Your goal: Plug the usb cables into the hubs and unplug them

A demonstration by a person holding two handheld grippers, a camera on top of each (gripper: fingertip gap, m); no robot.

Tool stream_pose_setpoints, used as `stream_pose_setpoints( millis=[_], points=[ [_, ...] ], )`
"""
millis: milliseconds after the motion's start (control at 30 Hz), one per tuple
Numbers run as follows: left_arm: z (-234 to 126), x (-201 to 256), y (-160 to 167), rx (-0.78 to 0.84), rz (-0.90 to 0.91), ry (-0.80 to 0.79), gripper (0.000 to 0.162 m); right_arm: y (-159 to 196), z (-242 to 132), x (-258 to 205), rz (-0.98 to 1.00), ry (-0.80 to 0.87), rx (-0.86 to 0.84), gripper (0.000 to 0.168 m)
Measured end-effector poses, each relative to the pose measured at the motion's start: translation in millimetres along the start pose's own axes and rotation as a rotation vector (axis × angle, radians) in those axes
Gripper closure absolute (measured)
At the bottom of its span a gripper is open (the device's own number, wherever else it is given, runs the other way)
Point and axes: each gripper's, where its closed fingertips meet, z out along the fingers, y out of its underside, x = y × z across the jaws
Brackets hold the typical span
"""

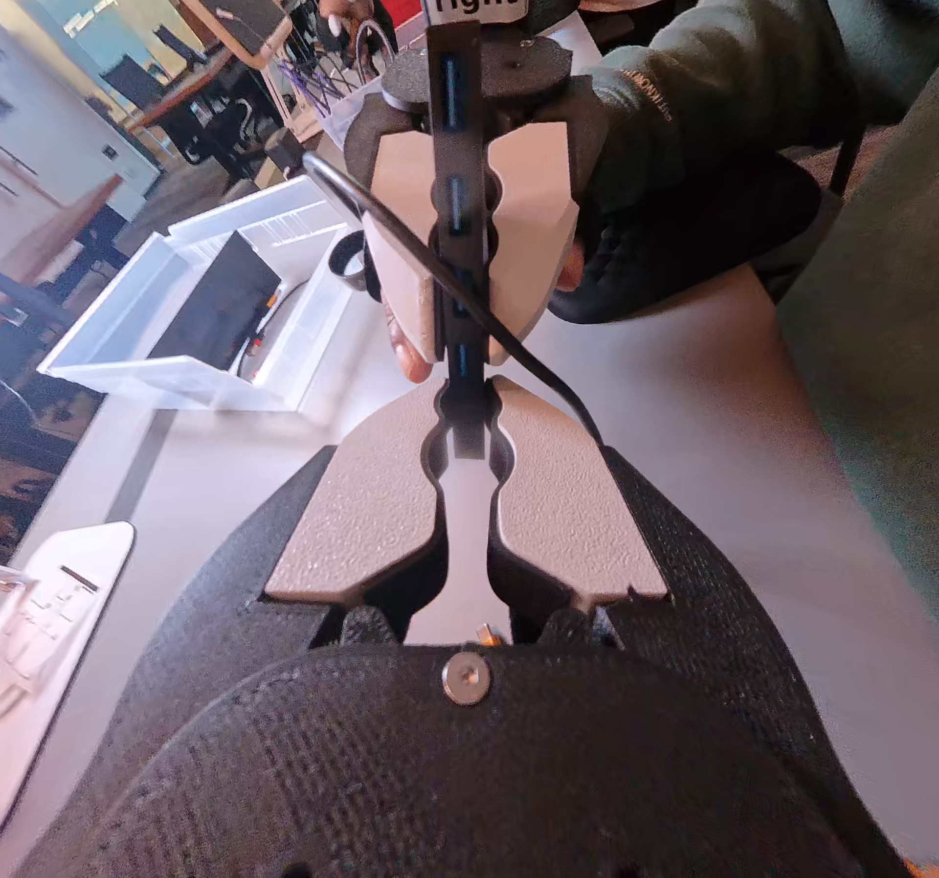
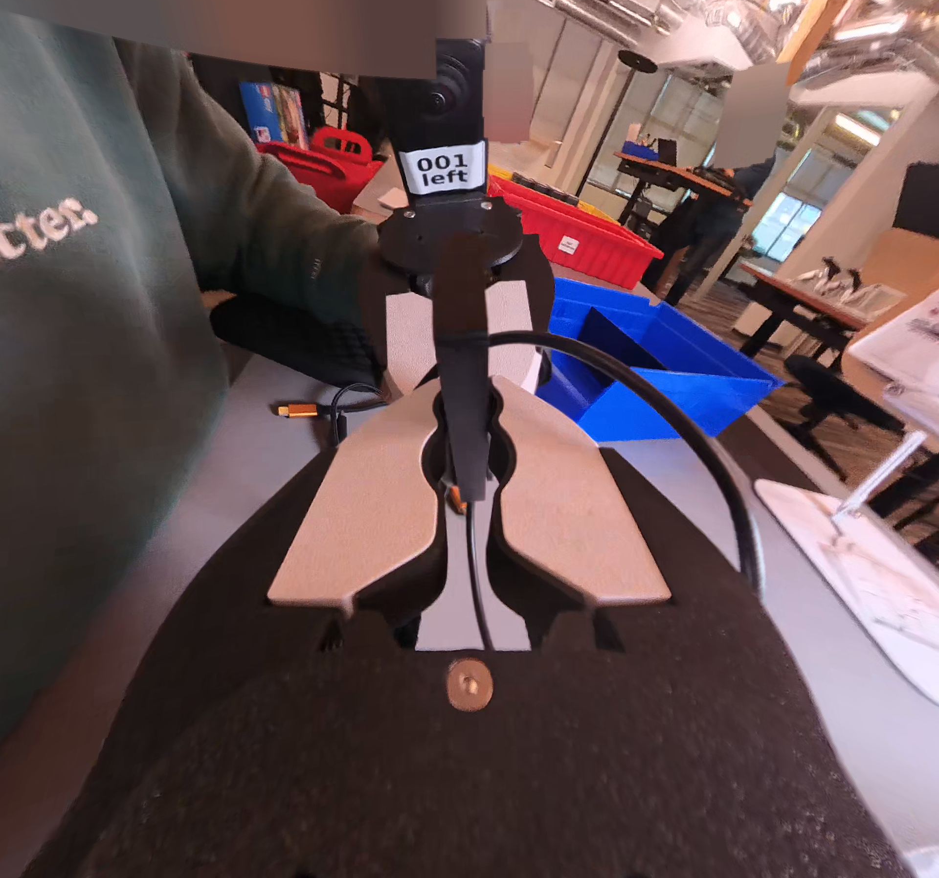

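Both grippers pinch one black USB hub (image 1: 460, 223) between them, held above the grey table (image 1: 686, 447). The left gripper (image 1: 467, 421) clamps its near end; the right gripper (image 2: 465, 442) clamps the opposite end. The hub's black cable (image 2: 660, 411) loops off to the right gripper's right side.

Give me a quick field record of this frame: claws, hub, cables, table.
left claw: shut on one end of the hub
right claw: shut on the same hub, facing the left claw
hub: long, black, blue ports showing, held above the table
thick black cable: leaves the hub and loops to the side
orange plug: at the hub's end inside the right claw; whether seated, cannot tell
loose orange-tipped cable: lying on the table
bins: blue bin, white tray
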Motion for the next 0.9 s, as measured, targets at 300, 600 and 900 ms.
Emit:
stream_pose_setpoints(
  millis=[300, 600, 900],
  points=[
    [-23, -15, 6, 0.13, -0.366, 0.087, 0.151, -13, -29, -13, 0.359, -0.149, -0.087, 0.138],
    [-31, -35, 17, 0.127, -0.45, 0.028, 0.151, -113, -91, -39, 0.474, -0.449, 0.399, 0.136],
    [-14, -6, 33, -0.113, -0.168, 0.041, 0.151, 15, -43, 41, -0.028, 0.113, -0.496, 0.081]
  ],
)
